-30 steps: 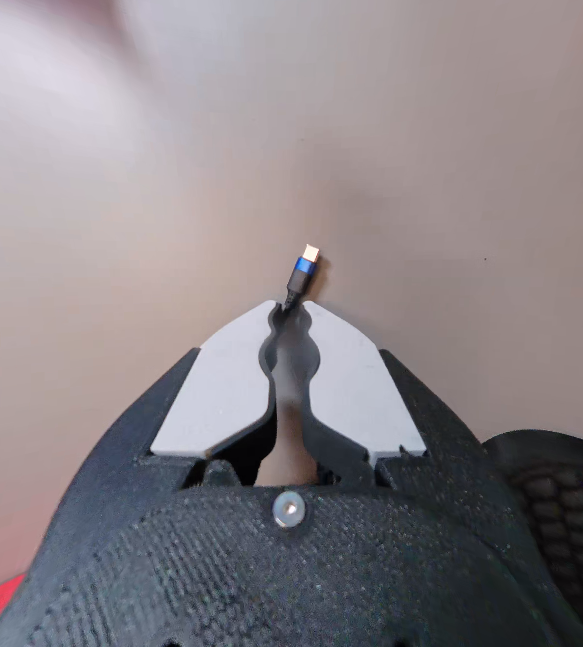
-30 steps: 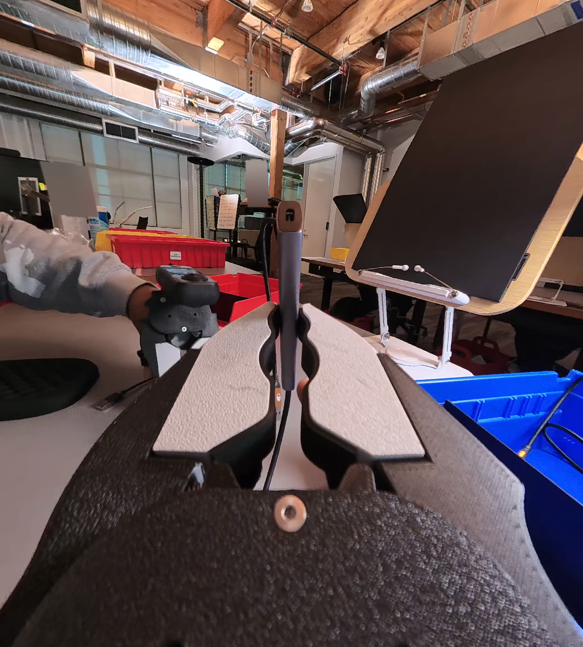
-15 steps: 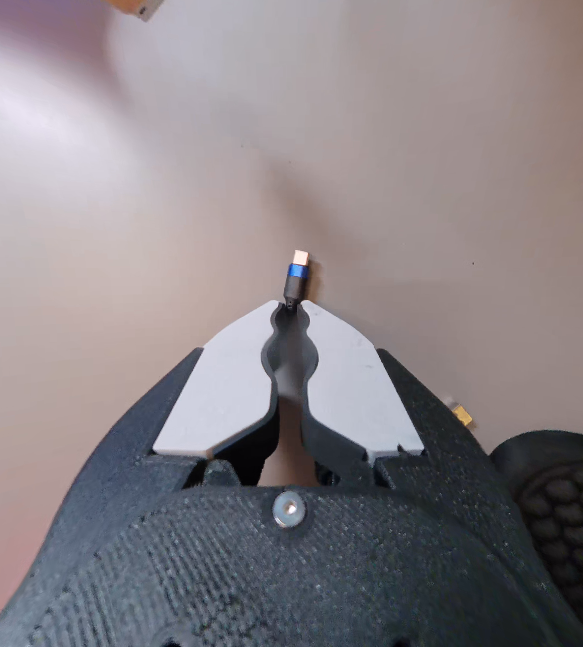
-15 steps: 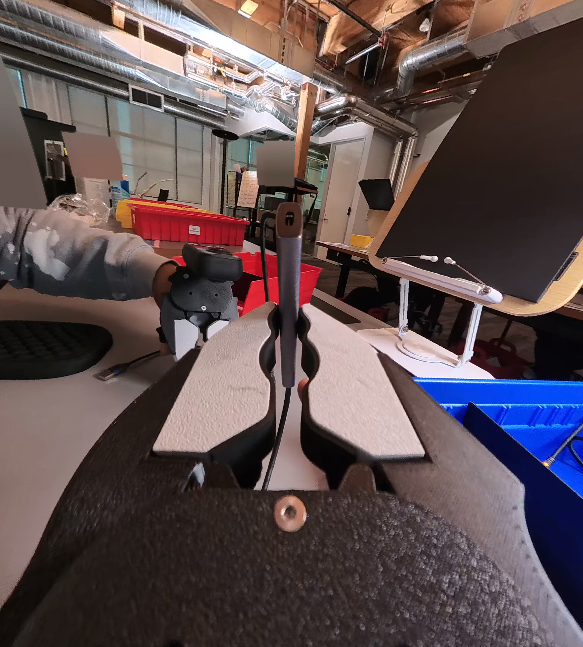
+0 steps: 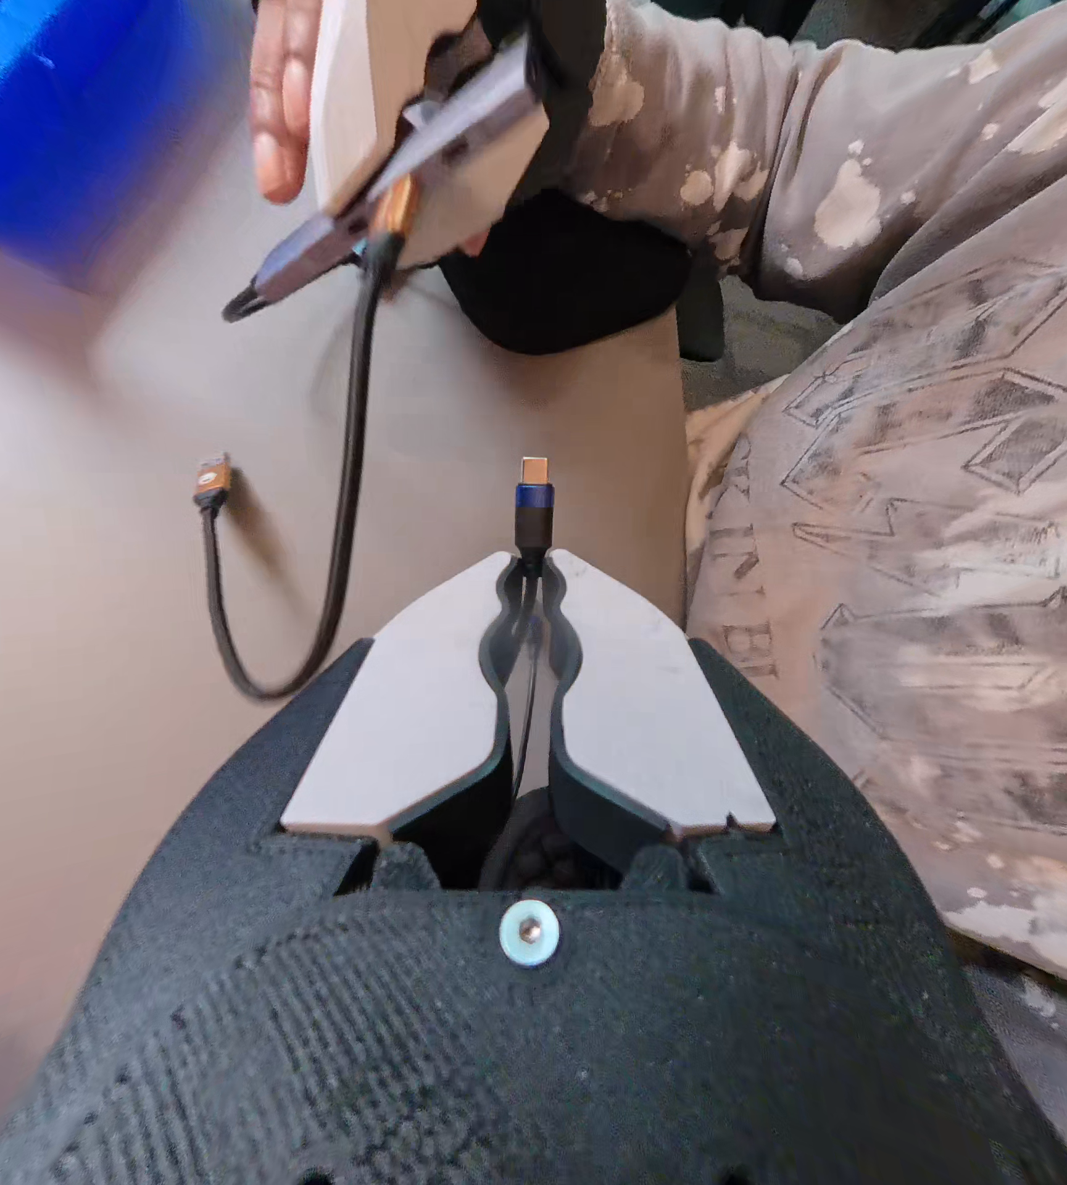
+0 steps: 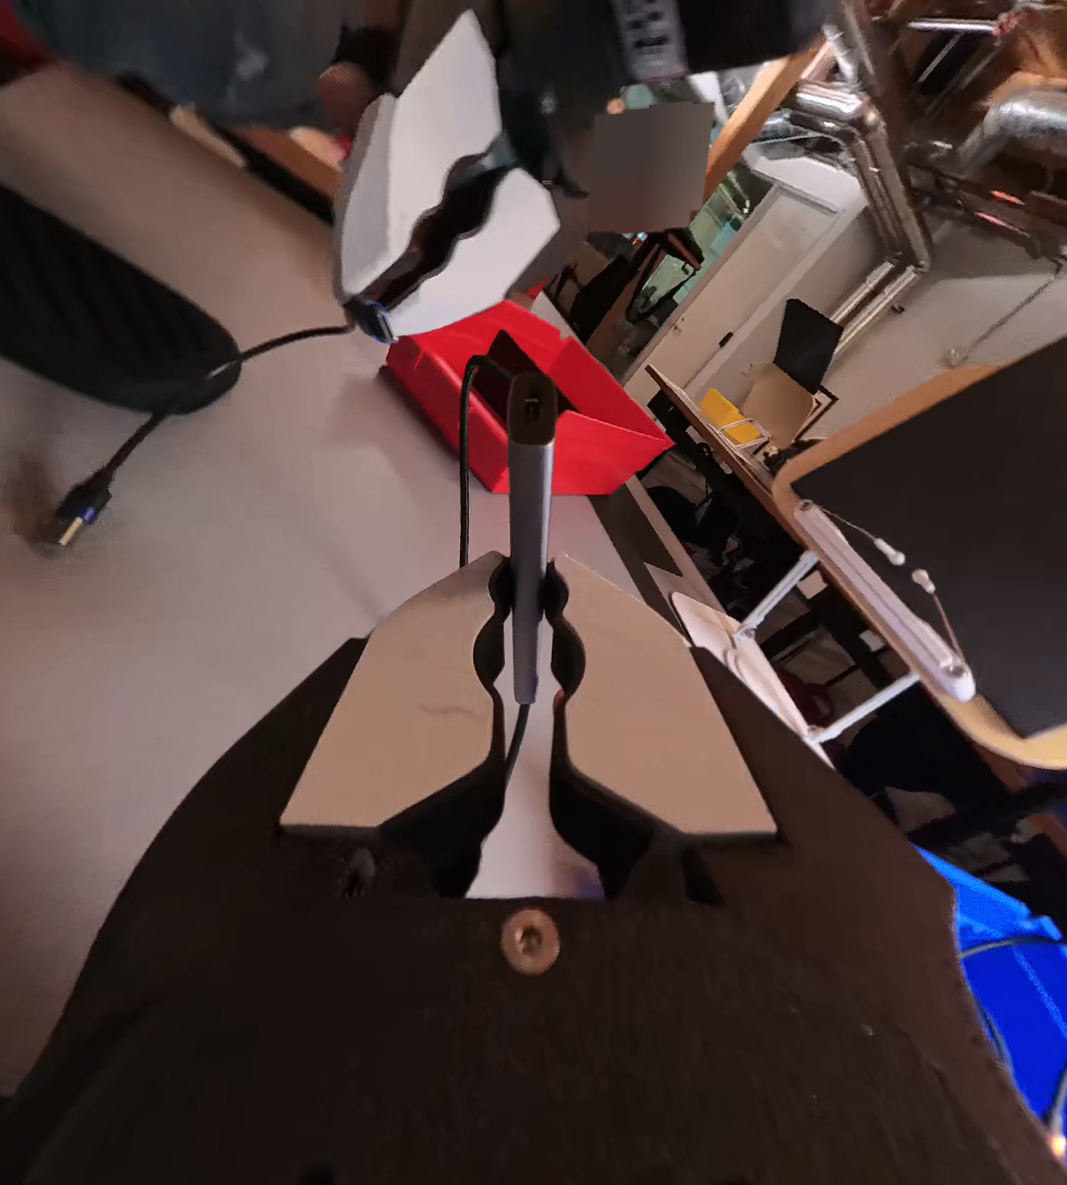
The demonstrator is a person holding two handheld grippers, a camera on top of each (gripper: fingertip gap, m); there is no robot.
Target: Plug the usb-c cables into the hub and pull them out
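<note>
My left gripper (image 5: 532,558) is shut on a black USB-C cable just behind its blue-banded plug (image 5: 534,513), which points forward, off the table. My right gripper (image 6: 529,564) is shut on the slim grey hub (image 6: 529,506), held on edge and sticking out past the fingertips. In the left wrist view the hub (image 5: 454,109) is at the top, in the right gripper, with an orange-banded plug (image 5: 393,205) in its side. That cable loops down to a free orange plug (image 5: 213,478) on the table. The left gripper (image 6: 377,314) shows in the right wrist view, above and left of the hub.
The blue-banded cable's other plug (image 6: 78,513) lies on the white table (image 6: 229,577). A black pad (image 6: 69,308) lies at the left, a red bin (image 6: 582,436) behind the hub, a blue bin (image 6: 1031,1000) at the lower right. A dark board on a stand (image 6: 998,513) is to the right. A person's sleeve (image 5: 902,160) fills the right of the left wrist view. My right fingertips sit around 10 cm from my left ones.
My left gripper has risen from the table with the blue-banded plug and turned toward the hub, which has come into its view. My right gripper has tilted, still gripping the hub.
</note>
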